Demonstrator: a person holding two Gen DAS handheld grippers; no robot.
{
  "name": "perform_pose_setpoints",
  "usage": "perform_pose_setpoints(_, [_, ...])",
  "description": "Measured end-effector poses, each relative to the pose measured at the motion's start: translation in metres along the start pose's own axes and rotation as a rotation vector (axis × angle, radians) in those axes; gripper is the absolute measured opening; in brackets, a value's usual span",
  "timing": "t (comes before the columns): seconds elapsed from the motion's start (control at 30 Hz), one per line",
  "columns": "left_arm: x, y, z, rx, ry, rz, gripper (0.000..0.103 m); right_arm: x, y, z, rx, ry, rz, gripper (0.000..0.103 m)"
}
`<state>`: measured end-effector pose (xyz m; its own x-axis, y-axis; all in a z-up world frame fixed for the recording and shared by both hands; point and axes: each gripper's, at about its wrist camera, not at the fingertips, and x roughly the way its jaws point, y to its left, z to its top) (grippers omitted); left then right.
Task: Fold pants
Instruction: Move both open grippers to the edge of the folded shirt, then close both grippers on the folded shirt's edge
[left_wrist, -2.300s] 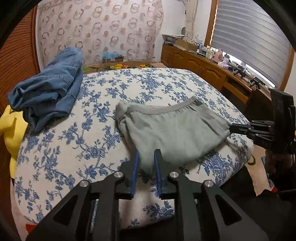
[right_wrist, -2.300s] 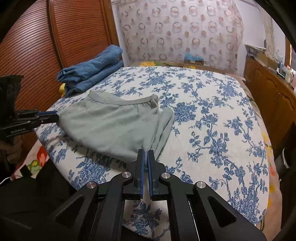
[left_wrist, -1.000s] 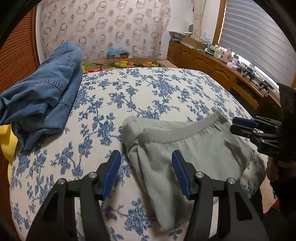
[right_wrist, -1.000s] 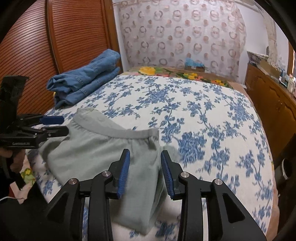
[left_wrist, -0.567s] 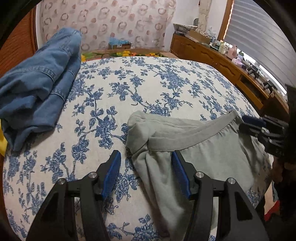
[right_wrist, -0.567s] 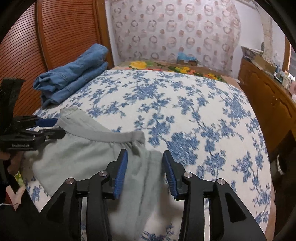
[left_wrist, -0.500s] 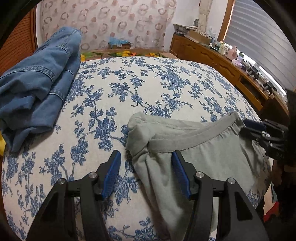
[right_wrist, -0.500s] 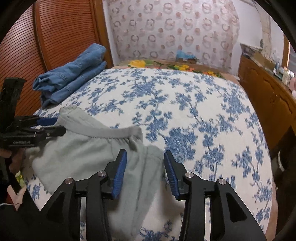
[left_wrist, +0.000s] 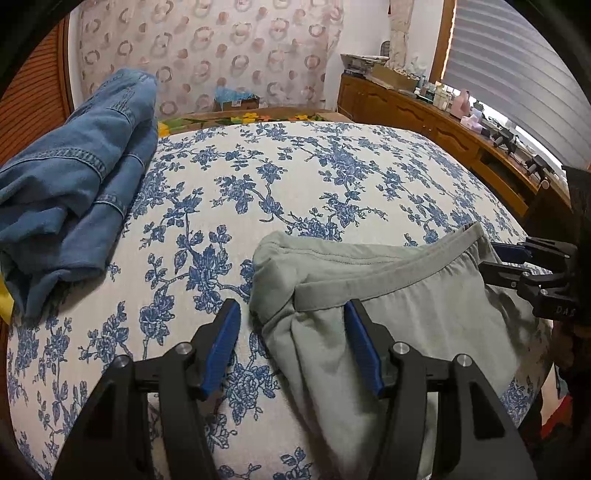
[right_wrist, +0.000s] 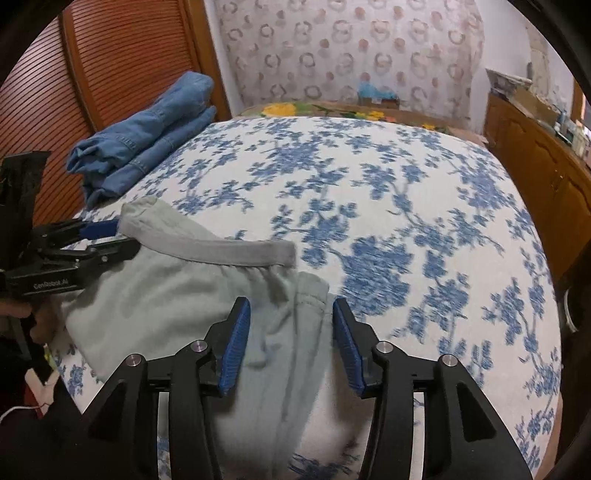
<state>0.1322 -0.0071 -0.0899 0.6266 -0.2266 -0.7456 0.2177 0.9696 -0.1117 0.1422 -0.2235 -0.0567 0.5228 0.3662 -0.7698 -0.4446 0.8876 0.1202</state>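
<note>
- Pants (left_wrist: 399, 295), grey-green with an elastic waistband, lie folded on the near part of the bed (left_wrist: 295, 177), which carries a white cover with a blue flower print.
- Left wrist view: the left gripper (left_wrist: 291, 339) hangs over the pants' left end with its jaws apart; the bunched corner of cloth sits between the blue pads (left_wrist: 221, 343), and neither pad presses on it.
- Same view: the right gripper (left_wrist: 517, 266) shows at the right edge, beside the far end of the waistband, its two fingers apart.
- Same view: folded blue jeans (left_wrist: 74, 184) lie at the left side of the bed, well apart from the pants; a wooden counter (left_wrist: 424, 114) with small clutter runs along the right wall.
- Right wrist view: the right gripper (right_wrist: 291, 339) has its jaws opening, with the right end of the pants (right_wrist: 177, 295) lying between the pads (right_wrist: 236, 343), untouched.
- Same view: the left gripper (right_wrist: 110, 240) reaches in from the left at the waistband's other end, jaws apart; the jeans (right_wrist: 147, 136) lie behind it by the slatted wooden door (right_wrist: 110, 66).
</note>
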Motion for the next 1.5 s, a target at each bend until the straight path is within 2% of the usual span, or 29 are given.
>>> perform_pose_setpoints(0.1, [0.0, 0.0, -0.001, 0.004, -0.006, 0.0, 0.059, 0.002, 0.005, 0.002, -0.021, -0.001, 0.024, 0.046])
perform_pose_setpoints(0.33, [0.0, 0.0, -0.001, 0.008, -0.009, -0.003, 0.06, 0.005, 0.01, -0.001, -0.066, -0.007, -0.031, 0.045])
perform_pose_setpoints(0.53, [0.001, 0.002, 0.0, 0.009, -0.005, -0.017, 0.06, 0.006, 0.008, -0.002, -0.05, -0.022, -0.035, 0.045])
perform_pose_setpoints(0.77, [0.0, 0.017, 0.006, -0.107, 0.009, -0.095, 0.06, 0.005, 0.005, -0.003, -0.035, -0.026, -0.018, 0.046])
perform_pose_setpoints(0.83, [0.001, 0.015, 0.007, -0.11, 0.01, -0.1, 0.058, 0.006, 0.005, -0.003, -0.036, -0.027, -0.021, 0.046])
perform_pose_setpoints(0.9, [0.001, 0.013, 0.006, -0.105, 0.011, -0.114, 0.048, 0.006, 0.005, -0.003, -0.037, -0.027, -0.022, 0.046])
perform_pose_setpoints(1.1, [-0.001, 0.005, 0.005, -0.087, -0.005, -0.118, 0.028, 0.005, 0.005, -0.003, -0.033, -0.027, -0.017, 0.046])
perform_pose_setpoints(1.5, [-0.032, -0.01, 0.009, -0.044, -0.087, -0.108, 0.025, 0.005, 0.005, -0.003, -0.03, -0.027, -0.016, 0.046])
